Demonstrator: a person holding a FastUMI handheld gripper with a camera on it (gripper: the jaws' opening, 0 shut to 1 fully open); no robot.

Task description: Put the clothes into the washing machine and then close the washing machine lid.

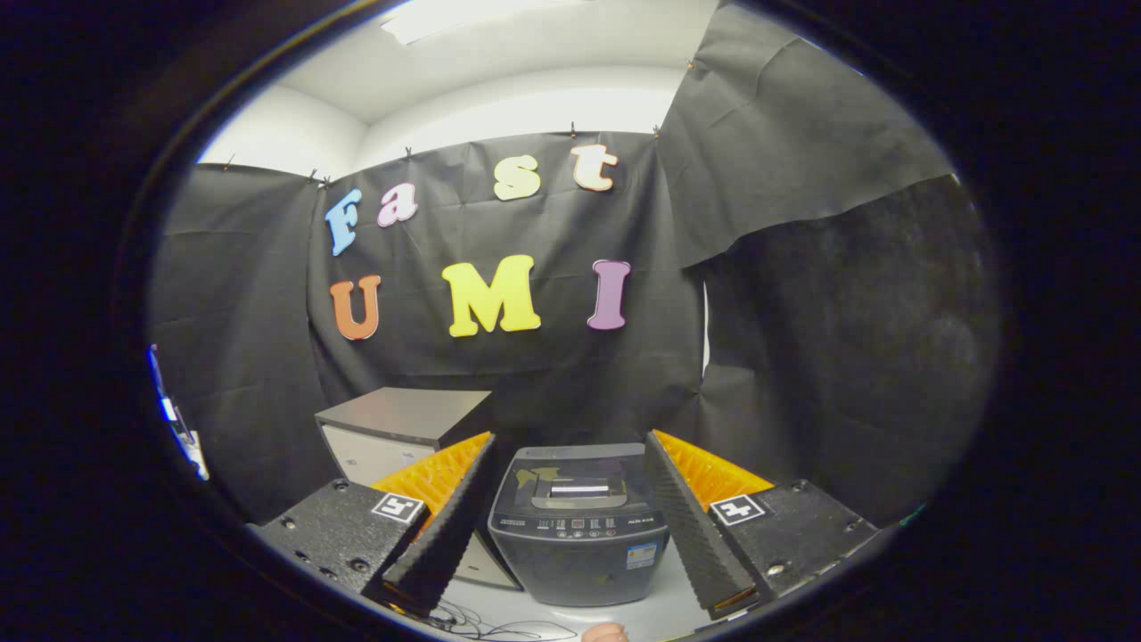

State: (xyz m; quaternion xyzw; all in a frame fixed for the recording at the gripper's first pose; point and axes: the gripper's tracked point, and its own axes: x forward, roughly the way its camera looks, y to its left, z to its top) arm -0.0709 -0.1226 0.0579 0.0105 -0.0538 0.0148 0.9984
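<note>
A dark grey top-loading washing machine (578, 544) stands on the pale floor, beyond and between my fingers. Its lid (575, 481) looks to be lying flat, with a shiny window that reflects light. A row of small buttons runs along the front panel (579, 524). My gripper (569, 437) is open, its fingers spread wide to either side of the machine and holding nothing. Below the machine, close to me, a small pinkish rounded thing (606, 631) peeks in; I cannot tell what it is.
A low cabinet (401, 415) with a grey top and white front stands left of the machine, against the black cloth wall. Thin cables (481, 624) lie on the floor in front. Black cloth closes the right side too.
</note>
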